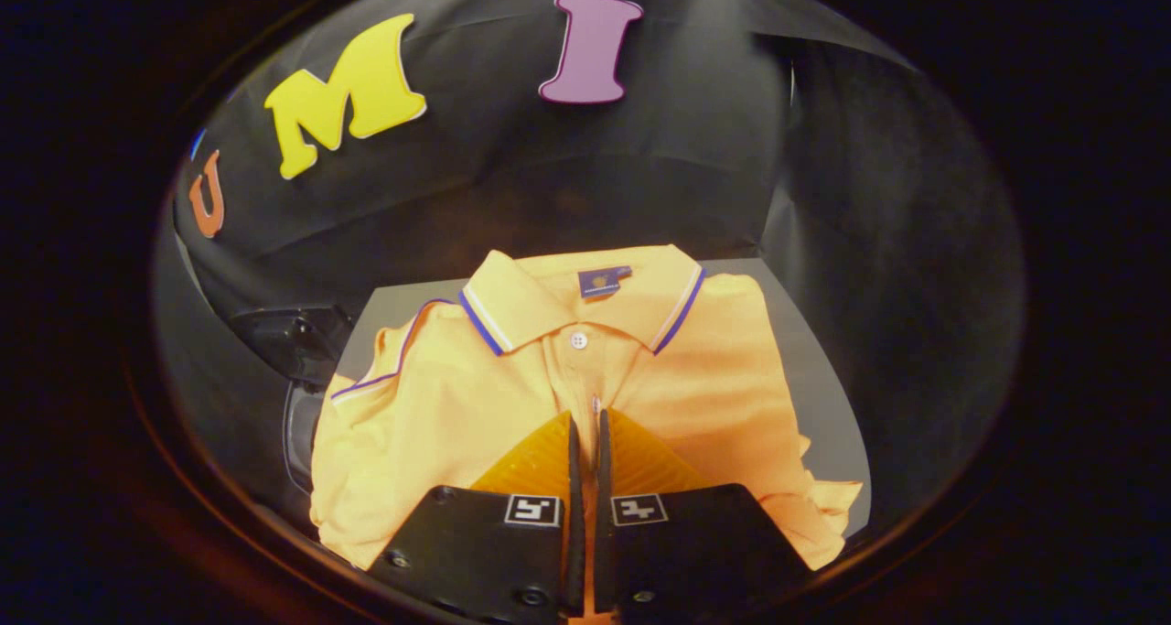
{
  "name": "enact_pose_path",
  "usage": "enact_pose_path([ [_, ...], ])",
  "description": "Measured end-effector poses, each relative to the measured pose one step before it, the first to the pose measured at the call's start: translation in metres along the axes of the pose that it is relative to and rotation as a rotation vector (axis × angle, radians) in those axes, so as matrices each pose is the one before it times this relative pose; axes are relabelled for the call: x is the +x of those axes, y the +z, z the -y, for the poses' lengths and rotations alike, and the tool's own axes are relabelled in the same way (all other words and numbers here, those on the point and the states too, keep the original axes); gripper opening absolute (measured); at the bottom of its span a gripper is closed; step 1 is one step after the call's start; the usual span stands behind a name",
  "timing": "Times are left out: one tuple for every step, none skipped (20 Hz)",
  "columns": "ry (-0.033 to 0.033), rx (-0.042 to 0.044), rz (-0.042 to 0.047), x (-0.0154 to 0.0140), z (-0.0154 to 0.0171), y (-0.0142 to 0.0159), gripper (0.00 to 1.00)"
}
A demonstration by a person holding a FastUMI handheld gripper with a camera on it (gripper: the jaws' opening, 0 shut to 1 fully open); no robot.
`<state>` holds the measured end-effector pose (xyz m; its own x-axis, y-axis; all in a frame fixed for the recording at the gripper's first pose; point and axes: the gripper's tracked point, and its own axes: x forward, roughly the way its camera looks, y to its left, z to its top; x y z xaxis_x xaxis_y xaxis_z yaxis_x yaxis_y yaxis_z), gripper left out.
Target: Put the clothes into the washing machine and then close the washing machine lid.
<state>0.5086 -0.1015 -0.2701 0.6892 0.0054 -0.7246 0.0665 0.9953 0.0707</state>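
A folded orange polo shirt (457, 405) with a blue-and-white trimmed collar and a white button lies on a grey surface (823, 387). My gripper (585, 416) is over the shirt's front, just below the button. Its fingers are drawn almost together, and a thin fold of the shirt's placket is pinched between the tips. The lower middle of the shirt is hidden behind the fingers.
A dark, rounded plastic object (295, 341) sits off the left edge of the grey surface, partly under the shirt's sleeve. Black cloth walls close in behind and to the right.
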Motion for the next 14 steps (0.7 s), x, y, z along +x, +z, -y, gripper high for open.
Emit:
enact_pose_path([
  [0.01911,0.01403,0.00688,0.00056,0.00064,-0.00031,0.07],
  [0.01445,0.02018,-0.00556,0.00079,-0.00029,-0.00137,0.06],
  [0.01017,0.01570,-0.00504,-0.00077,0.00064,-0.00022,0.06],
  [0.00870,0.00269,-0.00557,-0.00062,0.00026,0.00019,0.06],
  [0.00007,0.00340,-0.00130,-0.00162,0.00083,-0.00107,0.06],
  [-0.00111,-0.00319,0.01053,-0.00188,0.00010,-0.00007,0.05],
  [0.00185,-0.00328,0.00761,-0.00445,-0.00130,-0.00073,0.05],
  [0.00305,0.00078,0.00891,-0.00550,-0.00259,-0.00058,0.05],
  [0.00279,0.00366,0.02051,-0.00939,-0.00303,-0.00038,0.05],
  [0.00220,-0.00095,0.01760,-0.00916,-0.00513,-0.00008,0.05],
  [0.00297,0.00043,0.01303,-0.01290,-0.00150,0.00063,0.05],
  [0.00659,0.00530,0.01332,-0.01084,-0.00341,0.00273,0.05],
  [0.00828,0.00841,0.01555,-0.01144,-0.00658,0.00190,0.05],
  [0.00815,0.00480,0.01751,-0.01086,-0.00699,0.00366,0.05],
])
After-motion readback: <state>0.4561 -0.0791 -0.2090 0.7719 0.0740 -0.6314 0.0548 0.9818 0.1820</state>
